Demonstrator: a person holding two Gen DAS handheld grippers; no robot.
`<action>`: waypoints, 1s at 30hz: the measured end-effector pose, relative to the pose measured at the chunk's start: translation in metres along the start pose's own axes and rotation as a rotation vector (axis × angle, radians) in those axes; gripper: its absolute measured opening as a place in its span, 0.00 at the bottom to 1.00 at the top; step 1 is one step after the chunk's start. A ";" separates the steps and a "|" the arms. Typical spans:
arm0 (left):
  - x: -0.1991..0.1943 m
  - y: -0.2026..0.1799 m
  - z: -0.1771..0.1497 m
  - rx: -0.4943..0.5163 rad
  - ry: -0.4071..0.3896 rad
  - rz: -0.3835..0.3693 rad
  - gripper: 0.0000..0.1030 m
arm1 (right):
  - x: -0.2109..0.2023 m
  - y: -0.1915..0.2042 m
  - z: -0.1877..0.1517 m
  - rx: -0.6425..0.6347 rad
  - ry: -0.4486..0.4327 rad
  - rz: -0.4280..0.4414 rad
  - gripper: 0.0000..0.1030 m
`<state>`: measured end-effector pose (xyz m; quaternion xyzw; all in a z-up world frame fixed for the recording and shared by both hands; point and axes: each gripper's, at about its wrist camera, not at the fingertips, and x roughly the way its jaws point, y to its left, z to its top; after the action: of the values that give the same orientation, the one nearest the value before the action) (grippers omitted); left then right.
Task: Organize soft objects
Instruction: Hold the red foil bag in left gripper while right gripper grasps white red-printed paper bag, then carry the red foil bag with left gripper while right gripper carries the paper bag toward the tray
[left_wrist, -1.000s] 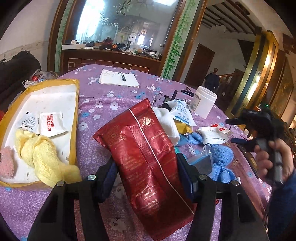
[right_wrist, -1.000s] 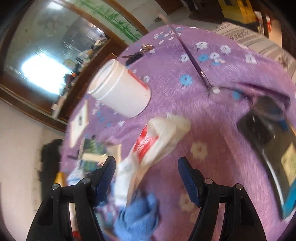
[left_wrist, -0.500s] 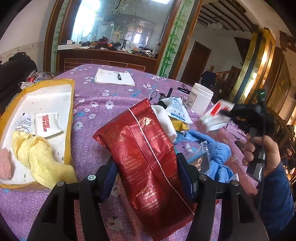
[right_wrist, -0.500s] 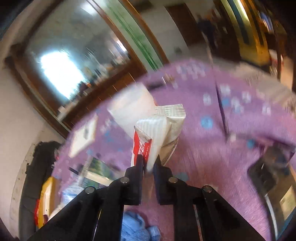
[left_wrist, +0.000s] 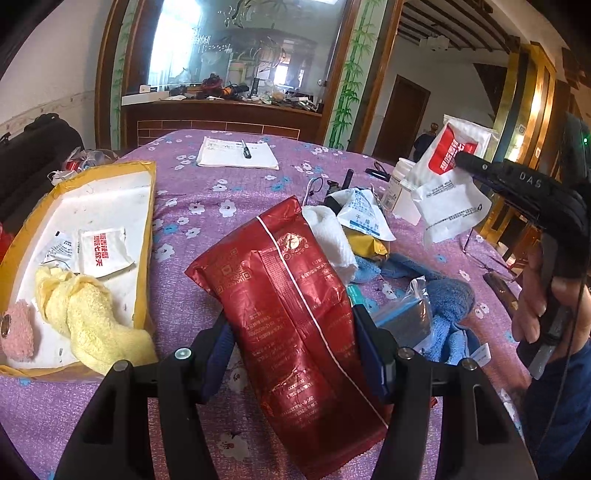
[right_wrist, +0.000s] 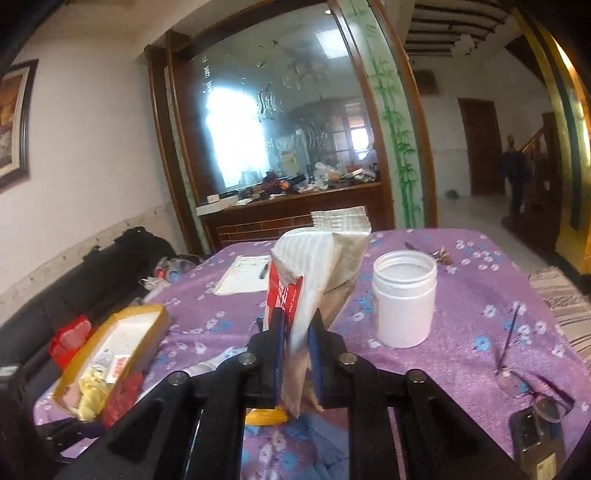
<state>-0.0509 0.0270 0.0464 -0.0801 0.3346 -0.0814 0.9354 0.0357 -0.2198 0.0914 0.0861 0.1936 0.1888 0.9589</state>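
White and red, the wet-wipe packet (right_wrist: 317, 266) hangs lifted above the table, pinched near its lower edge by the right gripper (right_wrist: 295, 354); light, limp, probably slippery. The left gripper (left_wrist: 291, 354) clamps a crinkly red foil pouch (left_wrist: 280, 295) mid-body

Jar: white (right_wrist: 403, 299), open, upright on purple floral tablecloth (right_wrist: 461, 295)
Paper: notepad (left_wrist: 236, 153), pen (left_wrist: 246, 148) on top
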 end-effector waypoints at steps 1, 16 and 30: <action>0.000 -0.001 0.000 0.003 0.001 0.000 0.59 | 0.001 -0.001 -0.002 0.004 0.026 0.029 0.15; -0.002 0.004 0.000 -0.006 0.001 -0.012 0.59 | 0.056 0.002 -0.034 0.037 0.361 0.115 0.69; -0.006 0.000 -0.002 0.016 -0.013 -0.002 0.59 | 0.061 -0.057 -0.034 0.324 0.419 0.040 0.69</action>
<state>-0.0568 0.0281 0.0484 -0.0734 0.3277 -0.0844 0.9382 0.0926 -0.2441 0.0260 0.2012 0.4139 0.1878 0.8677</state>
